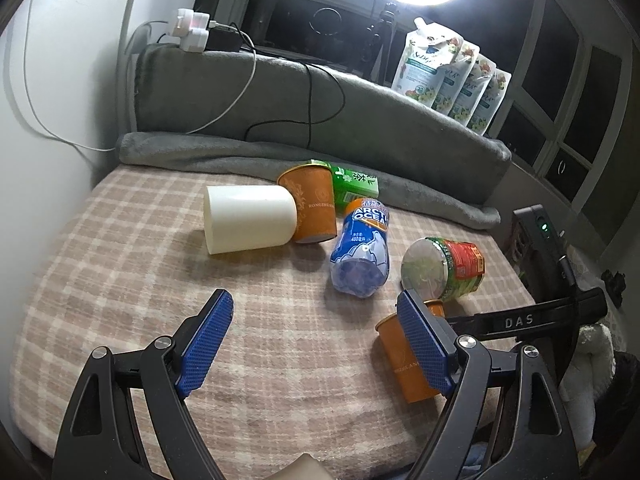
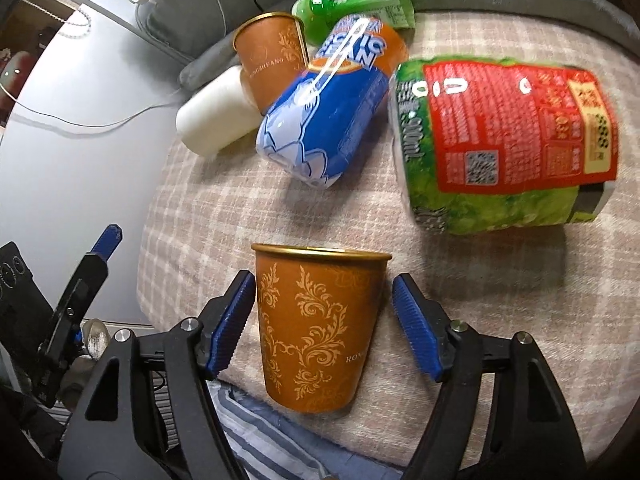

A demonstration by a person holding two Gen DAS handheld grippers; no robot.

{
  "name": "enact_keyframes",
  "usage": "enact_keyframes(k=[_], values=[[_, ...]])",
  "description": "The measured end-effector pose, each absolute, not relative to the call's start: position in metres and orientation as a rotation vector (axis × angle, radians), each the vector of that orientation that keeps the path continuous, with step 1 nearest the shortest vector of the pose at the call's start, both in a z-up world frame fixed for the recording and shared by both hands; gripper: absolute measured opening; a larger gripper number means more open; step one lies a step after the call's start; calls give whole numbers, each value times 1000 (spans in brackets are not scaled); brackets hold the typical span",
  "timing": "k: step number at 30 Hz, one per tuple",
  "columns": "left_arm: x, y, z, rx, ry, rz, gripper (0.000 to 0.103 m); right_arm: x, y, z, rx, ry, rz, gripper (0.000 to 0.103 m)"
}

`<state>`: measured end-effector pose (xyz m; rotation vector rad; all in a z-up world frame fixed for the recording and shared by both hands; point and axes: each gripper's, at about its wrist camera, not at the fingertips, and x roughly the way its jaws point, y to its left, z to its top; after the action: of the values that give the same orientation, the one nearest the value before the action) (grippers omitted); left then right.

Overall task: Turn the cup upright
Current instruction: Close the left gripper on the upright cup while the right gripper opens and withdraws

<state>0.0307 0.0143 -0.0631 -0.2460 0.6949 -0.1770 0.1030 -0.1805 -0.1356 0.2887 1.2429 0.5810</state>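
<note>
An orange paper cup with gold scrollwork stands upright, rim up, at the near edge of the checked blanket, between the blue pads of my right gripper. The jaws are open, with a gap on each side of the cup. The same cup shows in the left wrist view, partly behind my left gripper's right pad. My left gripper is open and empty above the blanket. A white cup lies on its side farther back. A second orange cup stands against it.
A blue Arctic Ocean bottle, a red and green labelled jar and a green tea carton lie on the checked blanket. A grey bolster with cables runs along the back. Refill pouches stand by the window.
</note>
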Motion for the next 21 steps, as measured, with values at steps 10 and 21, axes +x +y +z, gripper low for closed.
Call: enact_keyframes(k=[10, 21], values=[[41, 4, -75, -289, 787, -253, 84, 75, -199, -100, 199, 1073, 566, 75], [62, -29, -107, -386, 953, -412, 84, 31, -250, -82, 146, 850, 352, 76]])
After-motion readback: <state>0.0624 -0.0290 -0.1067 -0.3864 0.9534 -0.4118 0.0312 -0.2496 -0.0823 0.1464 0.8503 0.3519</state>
